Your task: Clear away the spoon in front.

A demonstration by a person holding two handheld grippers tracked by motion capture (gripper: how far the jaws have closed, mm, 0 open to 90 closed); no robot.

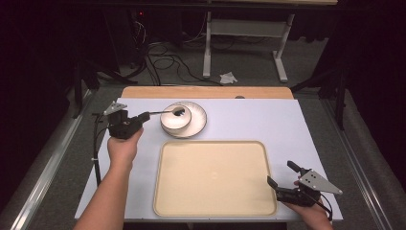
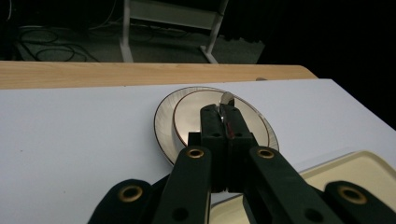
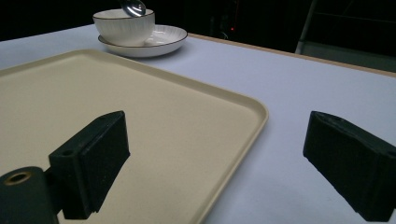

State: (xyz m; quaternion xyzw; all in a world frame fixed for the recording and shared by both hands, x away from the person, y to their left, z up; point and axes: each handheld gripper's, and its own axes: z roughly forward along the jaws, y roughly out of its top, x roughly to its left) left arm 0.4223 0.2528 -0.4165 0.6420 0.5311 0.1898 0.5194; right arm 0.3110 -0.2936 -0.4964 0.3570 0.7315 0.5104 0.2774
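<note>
**Left tool holding a spoon over the bowl, right tool waiting beside the tray**

I am looking down at the desk (image 1: 297,120) with its pale cover, and I am seeing my left tool (image 1: 145,115) at the far left side. Its jaws are clenched on the handle of a spoon (image 1: 167,111), and the spoon is reaching to the right, so that its head is hanging over the white bowl (image 1: 174,120). The bowl is sitting on a white plate (image 1: 200,117) with a dark rim, just behind the far edge of the cream tray (image 1: 213,191). In the left gripper view the jaws are pressing together on the thin handle, and the spoon head (image 2: 227,98) is showing just past them, above the bowl (image 2: 191,119). I cannot tell if the spoon is touching the inside of the bowl.

My right tool (image 1: 283,174) is resting at the near right corner of the desk, just beside the right edge of the tray. Its jaws are standing wide apart and are gripping nothing. In the right gripper view the tray (image 3: 140,121) is lying under the left jaw, and the bowl (image 3: 123,25) on its plate (image 3: 163,37) is standing far behind, with the spoon head (image 3: 133,6) above its rim
</note>
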